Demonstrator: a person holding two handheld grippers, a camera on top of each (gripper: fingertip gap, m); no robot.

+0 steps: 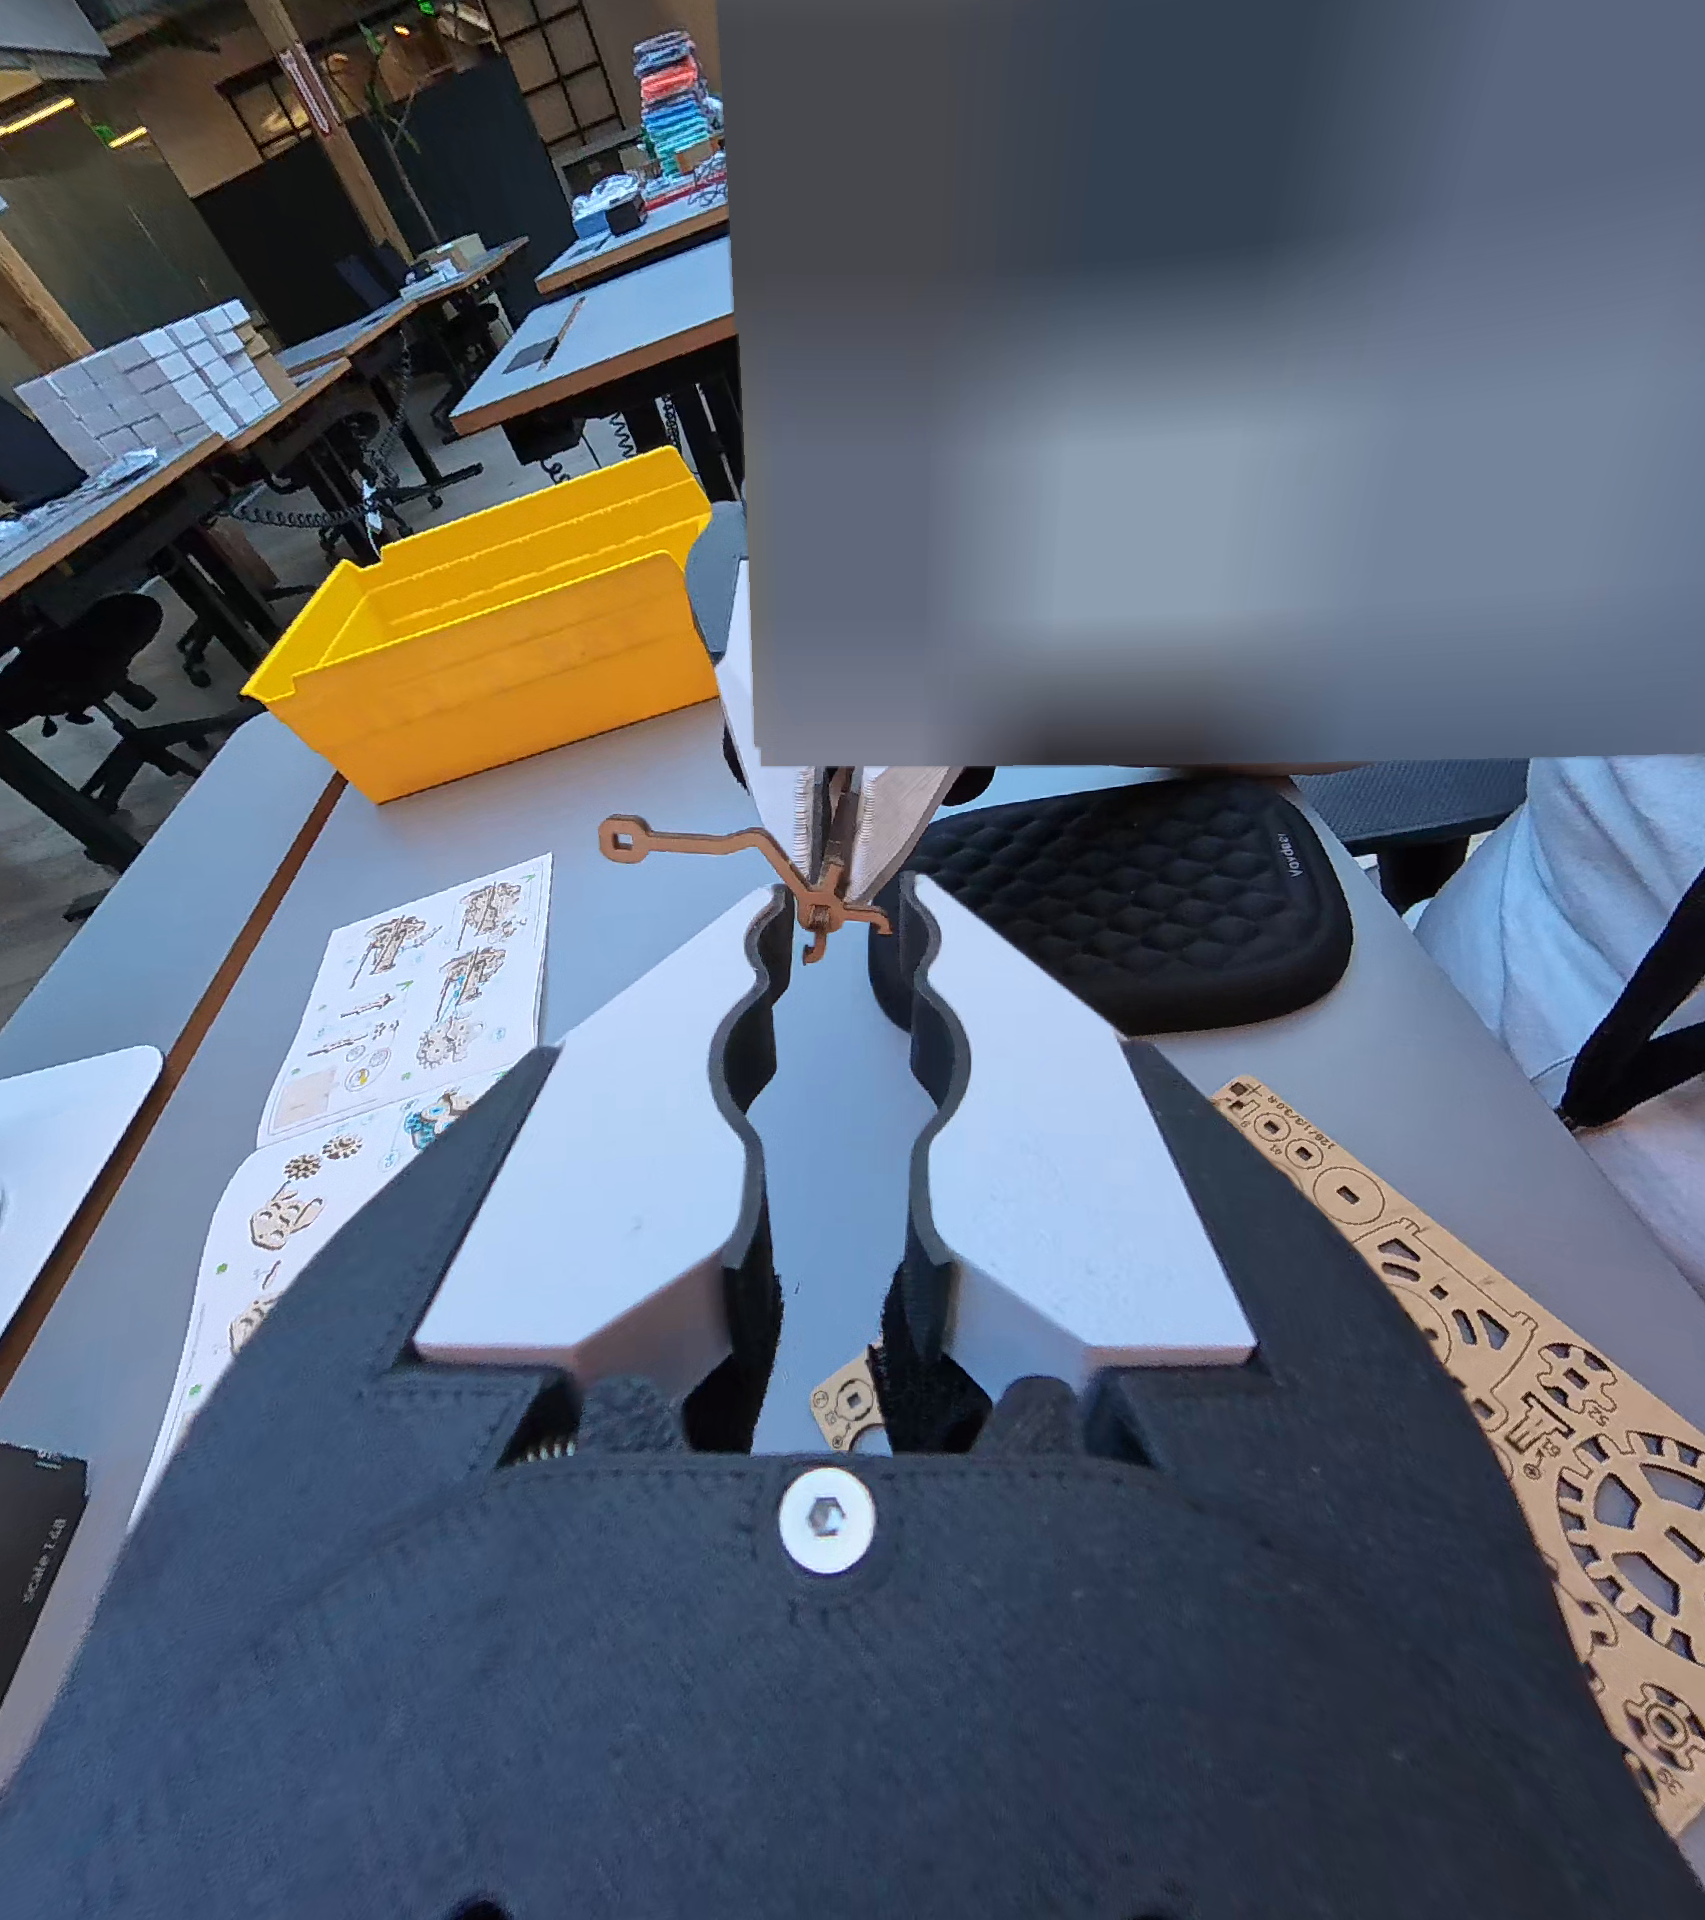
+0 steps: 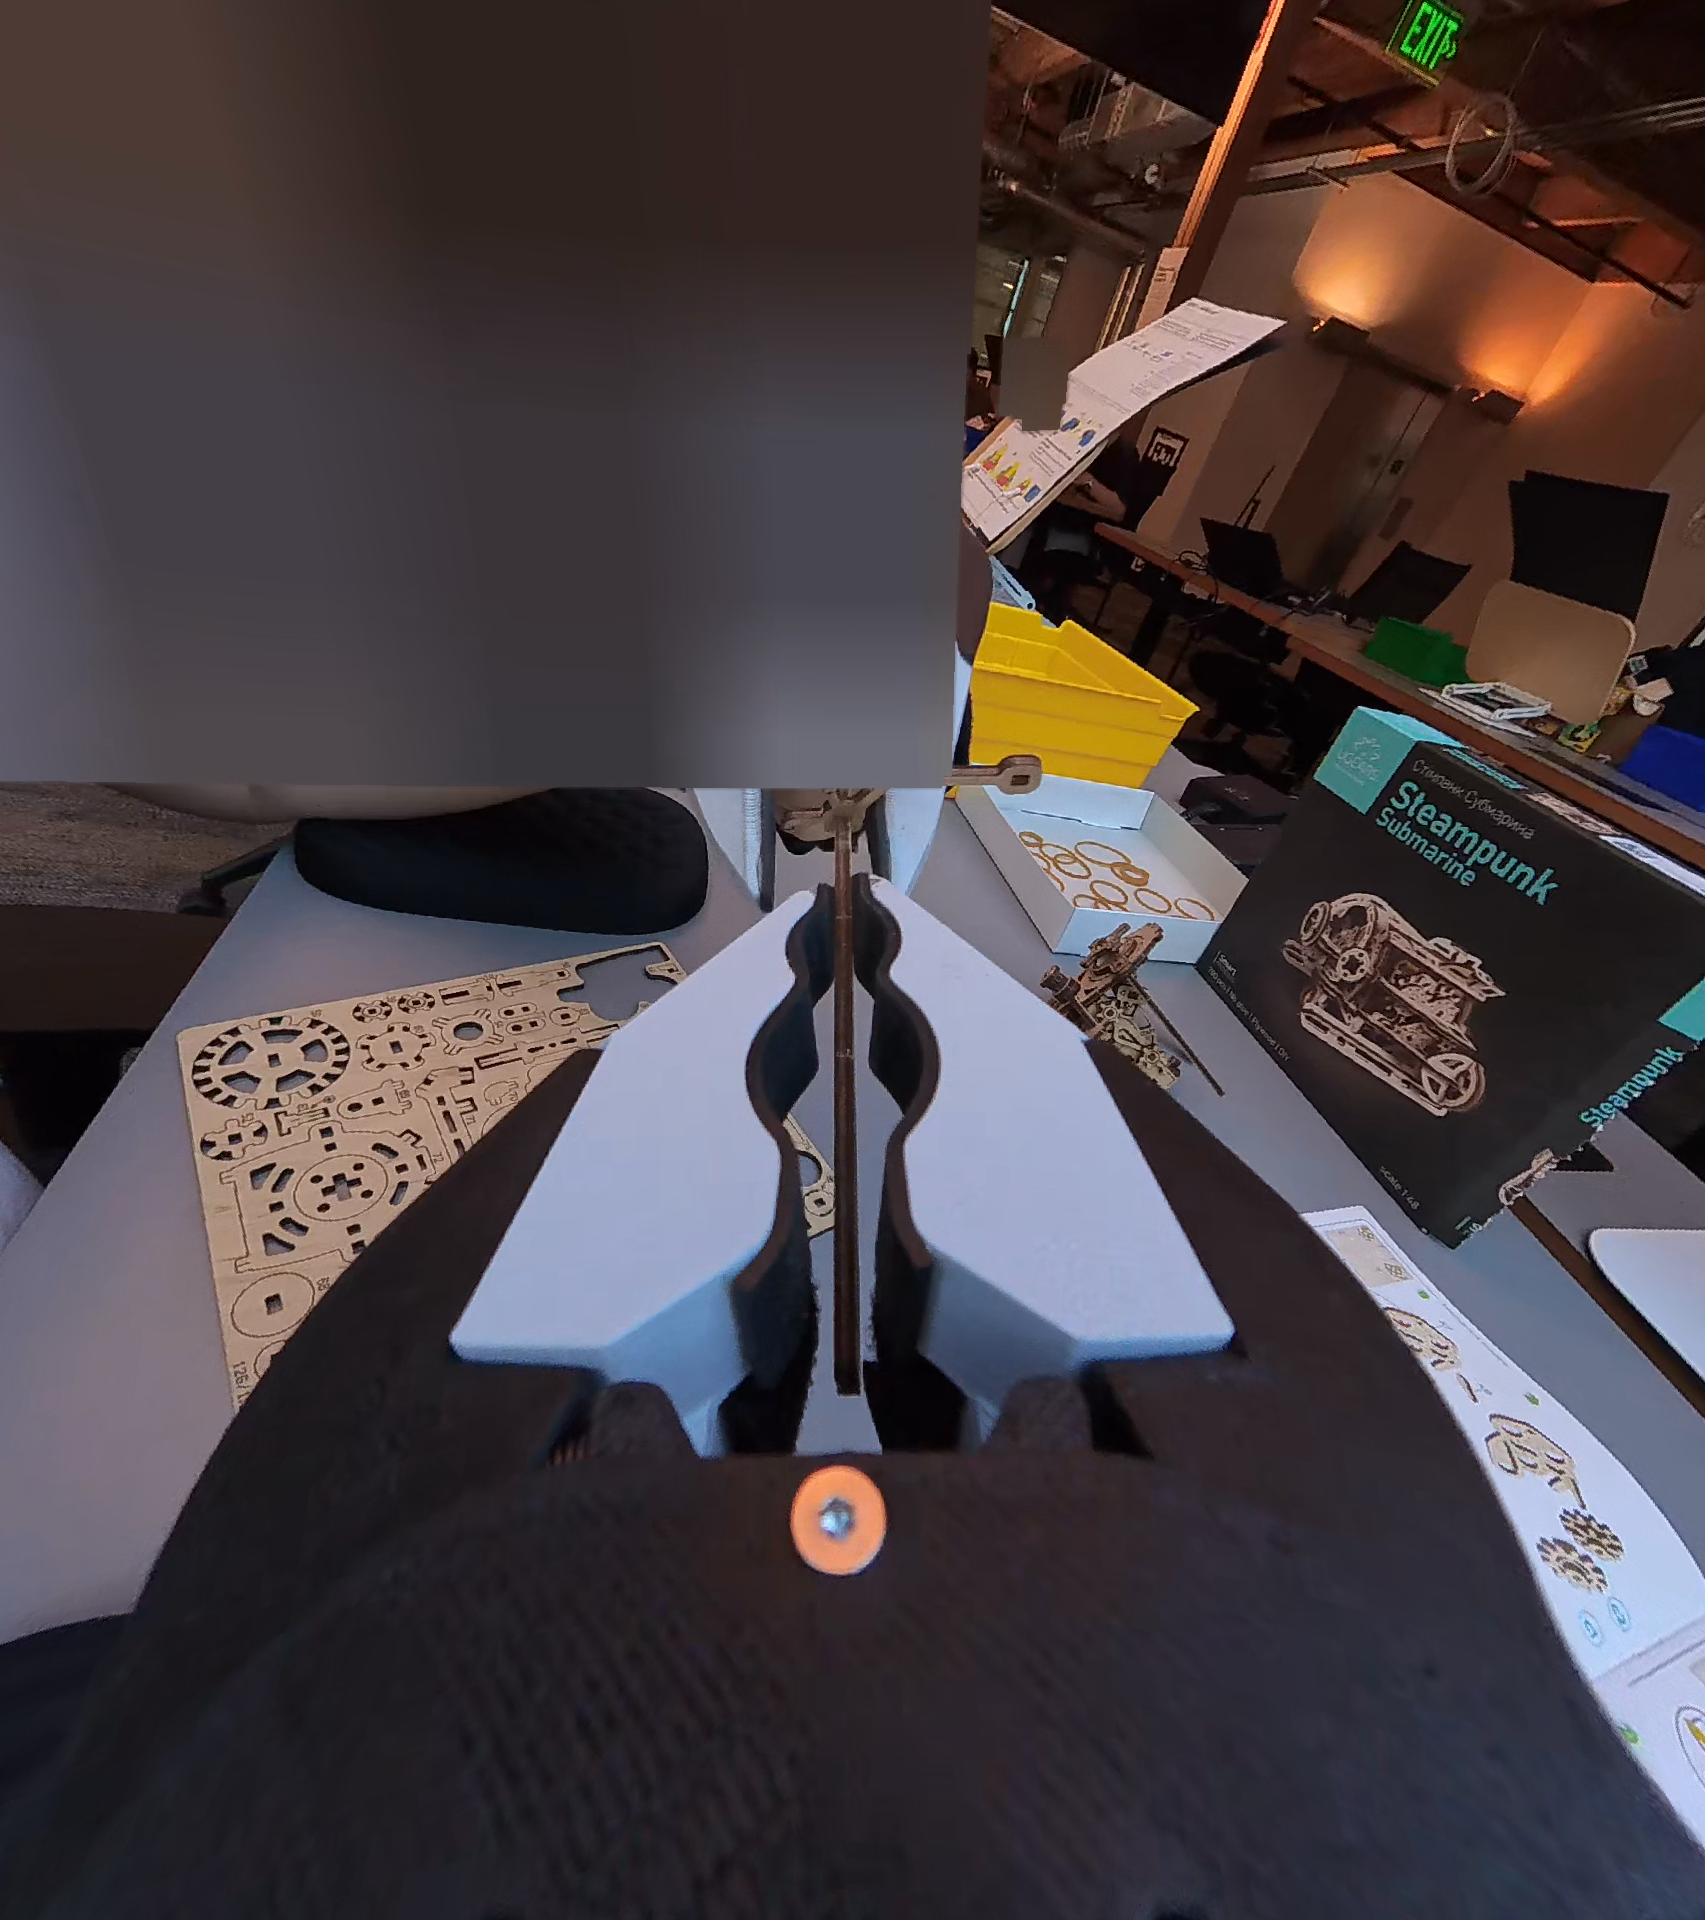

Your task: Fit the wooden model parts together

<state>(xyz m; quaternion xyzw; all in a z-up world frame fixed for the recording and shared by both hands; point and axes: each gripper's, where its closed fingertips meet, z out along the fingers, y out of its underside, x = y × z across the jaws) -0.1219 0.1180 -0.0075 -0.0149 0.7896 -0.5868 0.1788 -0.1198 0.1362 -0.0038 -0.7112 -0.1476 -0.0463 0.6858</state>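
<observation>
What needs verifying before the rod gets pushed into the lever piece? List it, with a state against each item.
1. Right gripper shut on the rod: ok, the rod lies straight along the grip.
2. Rod's far end reaches the lever piece: ok.
3. Rod seated in the piece's hole: cannot tell, the joint is too small to make out.
4. Left gripper holds the lever piece: cannot tell, the jaws stand apart around it.
5. Instruction booklet open and in sight: ok.
</observation>
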